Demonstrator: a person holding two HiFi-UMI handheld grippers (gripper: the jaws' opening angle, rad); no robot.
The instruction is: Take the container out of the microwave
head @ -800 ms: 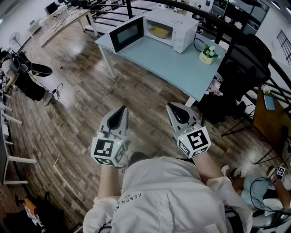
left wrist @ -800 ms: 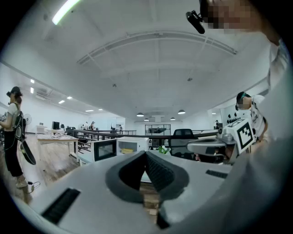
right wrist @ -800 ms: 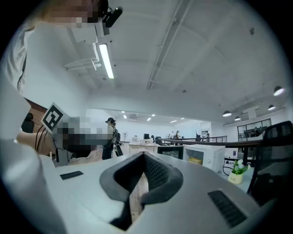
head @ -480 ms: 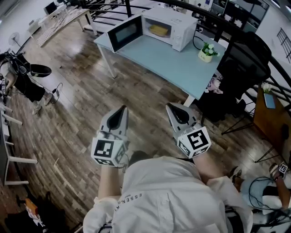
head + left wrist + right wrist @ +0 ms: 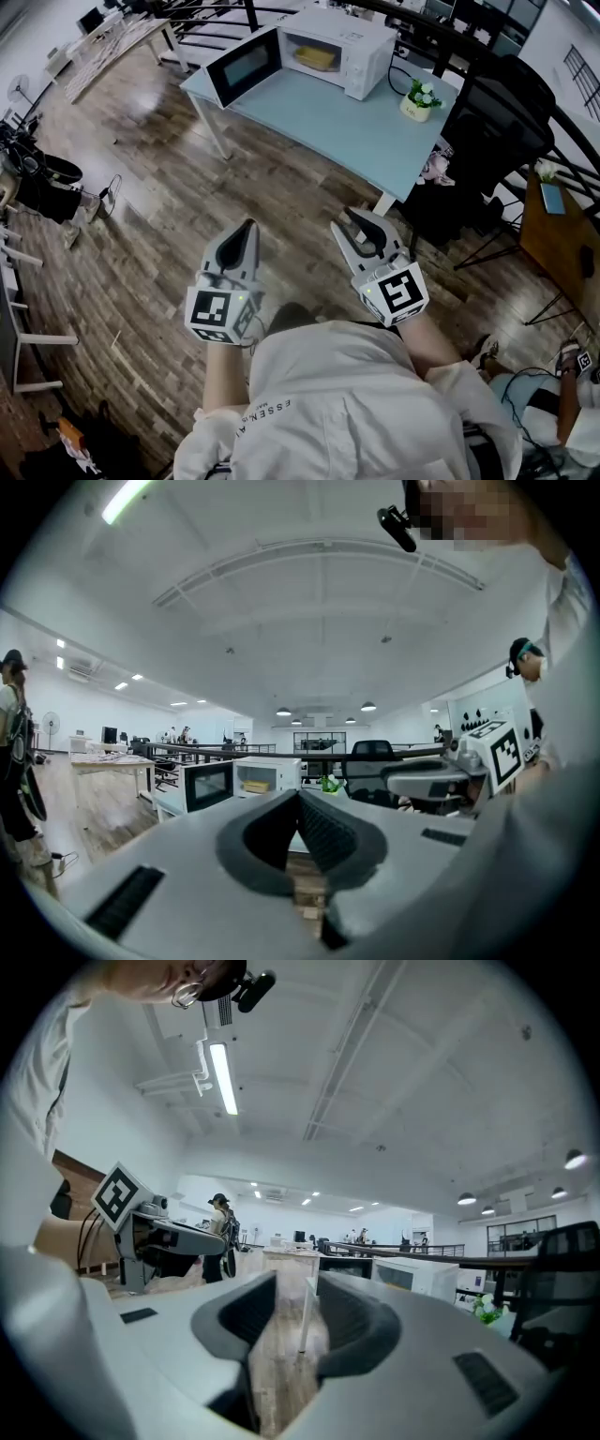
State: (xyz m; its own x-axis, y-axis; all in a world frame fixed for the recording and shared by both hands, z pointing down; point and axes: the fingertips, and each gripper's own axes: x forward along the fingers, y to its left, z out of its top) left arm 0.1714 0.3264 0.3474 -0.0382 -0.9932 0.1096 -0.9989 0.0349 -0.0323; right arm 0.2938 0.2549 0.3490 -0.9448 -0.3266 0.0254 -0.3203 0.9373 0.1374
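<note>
A white microwave (image 5: 349, 39) stands at the far end of a light blue table (image 5: 375, 131), its dark door (image 5: 242, 66) swung open to the left. A yellow container (image 5: 314, 58) sits inside the cavity and also shows in the left gripper view (image 5: 255, 786). Both grippers hang over the wooden floor, well short of the table. My left gripper (image 5: 248, 225) is shut with nothing in it, jaw tips meeting (image 5: 298, 797). The right gripper (image 5: 354, 217) holds its jaws a little apart, and only floor shows in the gap (image 5: 295, 1283).
A small potted plant (image 5: 417, 97) stands on the table right of the microwave. A black office chair (image 5: 497, 122) and a wooden desk (image 5: 562, 234) lie to the right. The table's white leg (image 5: 214, 127) is at front left. A person (image 5: 14, 752) stands off left.
The table and microwave sit slightly higher and further left in the head view. The right gripper has drifted a little left and up. Both grippers' jaws look unchanged.
</note>
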